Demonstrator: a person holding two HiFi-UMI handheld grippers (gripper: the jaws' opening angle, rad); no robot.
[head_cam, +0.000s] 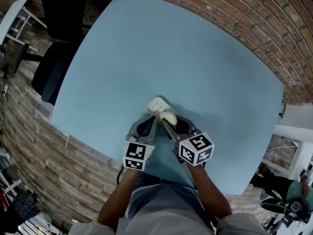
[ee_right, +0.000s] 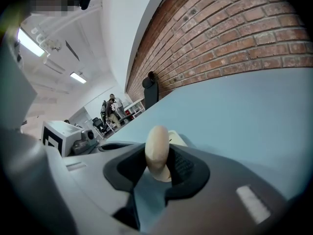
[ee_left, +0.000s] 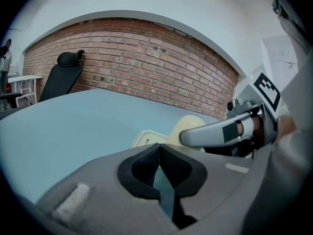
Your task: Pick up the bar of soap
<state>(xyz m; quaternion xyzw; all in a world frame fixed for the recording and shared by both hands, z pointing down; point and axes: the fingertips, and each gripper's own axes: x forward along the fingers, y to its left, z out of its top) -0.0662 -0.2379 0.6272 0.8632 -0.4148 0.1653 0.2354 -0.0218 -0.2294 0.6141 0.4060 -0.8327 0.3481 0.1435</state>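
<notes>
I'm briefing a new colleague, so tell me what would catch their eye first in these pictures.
A cream bar of soap stands on edge, pinched in the right claw, with a white soap dish just beyond it. The left claw sits shut and empty alongside. Around them spreads a pale blue table, backed by a red brick wall.

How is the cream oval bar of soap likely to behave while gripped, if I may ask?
The cream oval bar of soap looks rigid, showing no dent in the right gripper. Its smooth, rounded sides, pinched edge-on, may well slip or pivot.
</notes>
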